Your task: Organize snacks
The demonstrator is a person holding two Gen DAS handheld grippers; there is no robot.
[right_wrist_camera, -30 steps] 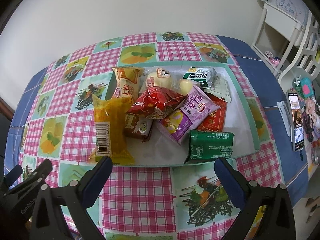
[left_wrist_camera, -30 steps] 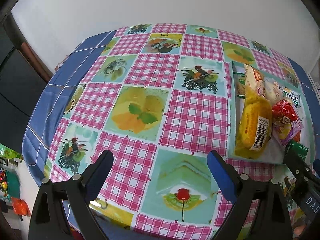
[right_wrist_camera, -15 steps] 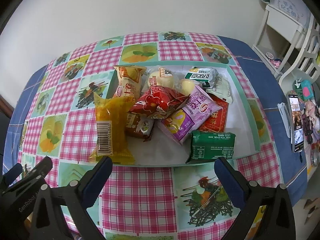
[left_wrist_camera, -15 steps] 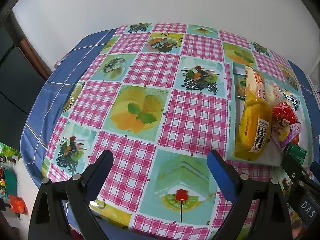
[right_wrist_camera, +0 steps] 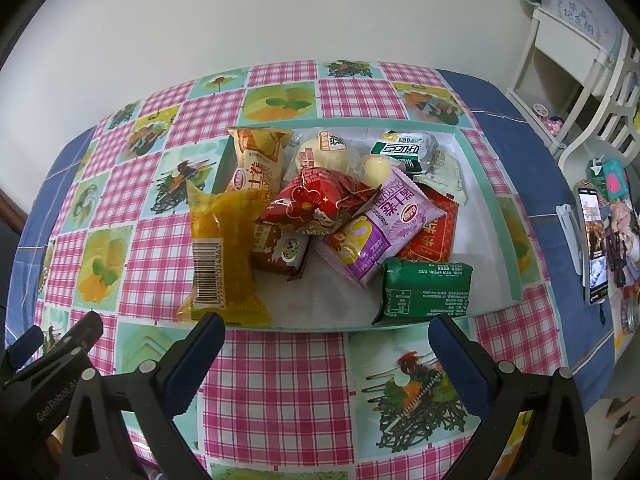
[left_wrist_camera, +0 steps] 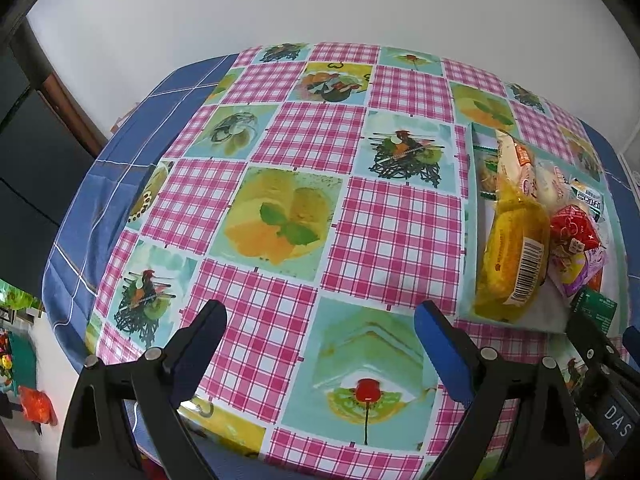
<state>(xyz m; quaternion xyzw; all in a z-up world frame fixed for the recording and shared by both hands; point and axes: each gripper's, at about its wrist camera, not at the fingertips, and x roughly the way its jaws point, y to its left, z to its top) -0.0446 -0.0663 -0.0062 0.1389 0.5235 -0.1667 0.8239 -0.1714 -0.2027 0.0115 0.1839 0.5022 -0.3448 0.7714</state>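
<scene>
Snacks (right_wrist_camera: 344,216) piled in tray (right_wrist_camera: 506,240) on table (right_wrist_camera: 272,380); phone (right_wrist_camera: 594,248) right of tray.

Cloth (left_wrist_camera: 392,232) left of tray (right_wrist_camera: 508,240) bare (snacks (right_wrist_camera: 320,204) crowd tray).

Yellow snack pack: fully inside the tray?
No. The yellow snack pack leans on the tray's left wall, its near end overhanging the front rim.

checked fruit-print tablecloth (left_wrist_camera: 280,184) | phone (right_wrist_camera: 592,240) at table's edge | white shelf (right_wrist_camera: 560,48)
</scene>
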